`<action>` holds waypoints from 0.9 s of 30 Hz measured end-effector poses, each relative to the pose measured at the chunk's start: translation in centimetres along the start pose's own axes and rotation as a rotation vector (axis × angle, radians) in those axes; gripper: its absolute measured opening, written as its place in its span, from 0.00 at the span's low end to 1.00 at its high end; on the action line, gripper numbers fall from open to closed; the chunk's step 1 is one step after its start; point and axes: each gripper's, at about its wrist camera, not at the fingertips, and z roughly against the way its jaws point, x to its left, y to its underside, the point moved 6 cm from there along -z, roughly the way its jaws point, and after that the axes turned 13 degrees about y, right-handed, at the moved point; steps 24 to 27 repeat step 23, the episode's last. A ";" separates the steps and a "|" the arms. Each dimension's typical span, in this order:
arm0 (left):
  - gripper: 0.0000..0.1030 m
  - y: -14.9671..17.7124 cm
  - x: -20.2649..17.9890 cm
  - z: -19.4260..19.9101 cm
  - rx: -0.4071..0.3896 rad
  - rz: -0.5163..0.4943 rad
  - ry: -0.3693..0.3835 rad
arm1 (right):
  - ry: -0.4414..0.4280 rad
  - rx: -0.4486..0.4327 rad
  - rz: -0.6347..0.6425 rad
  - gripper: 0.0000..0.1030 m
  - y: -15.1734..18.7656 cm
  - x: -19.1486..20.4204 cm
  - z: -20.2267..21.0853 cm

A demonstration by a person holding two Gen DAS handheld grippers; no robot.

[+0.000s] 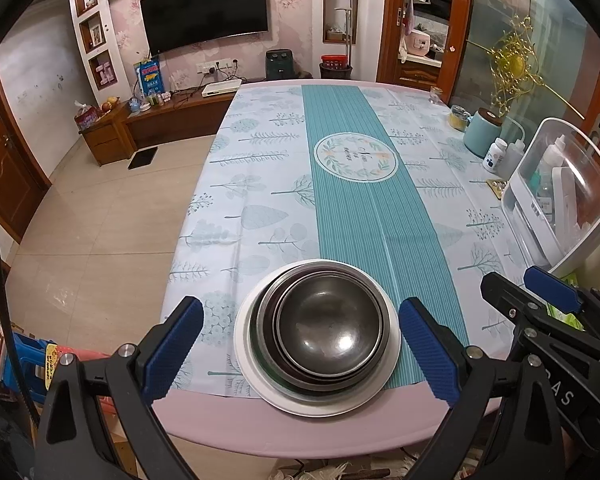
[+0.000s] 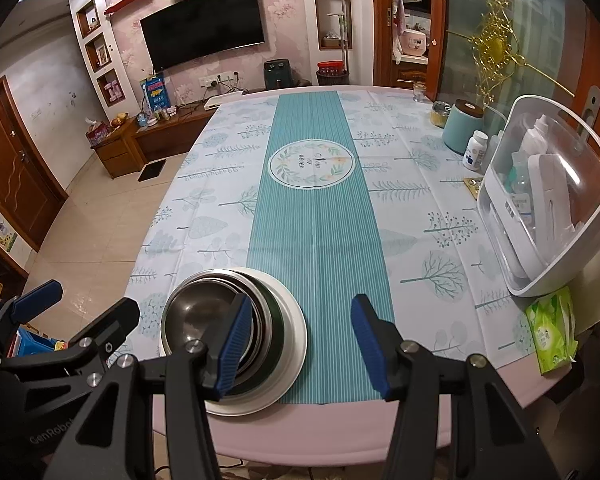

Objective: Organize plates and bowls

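Observation:
A stack of several metal bowls [image 1: 327,326] sits nested on a white plate [image 1: 392,354] at the near edge of the table. My left gripper [image 1: 300,350] is open, its blue pads either side of the stack and above it, touching nothing. The right gripper shows in the left wrist view at the right [image 1: 540,292]. In the right wrist view the bowls [image 2: 204,316] and plate [image 2: 292,332] lie at the lower left. My right gripper [image 2: 300,344] is open and empty, just right of the stack; its left finger hides part of the bowls. The left gripper [image 2: 80,304] shows at the far left.
The table [image 1: 300,424] carries a tree-print cloth with a teal runner [image 1: 360,200]. Along its right side stand a white covered storage box [image 2: 548,208], a teal canister [image 2: 462,126], a pill bottle [image 2: 475,150] and a green tissue pack [image 2: 552,330]. Tiled floor lies to the left.

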 end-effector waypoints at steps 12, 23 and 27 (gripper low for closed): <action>0.95 0.3 0.0 -0.3 0.007 -0.002 0.001 | -0.001 0.005 -0.003 0.51 0.2 0.1 0.0; 0.95 0.8 0.3 -0.6 0.021 -0.008 0.008 | 0.000 0.013 -0.013 0.51 1.2 0.3 -0.1; 0.95 0.8 0.3 -0.6 0.021 -0.008 0.008 | 0.000 0.013 -0.013 0.51 1.2 0.3 -0.1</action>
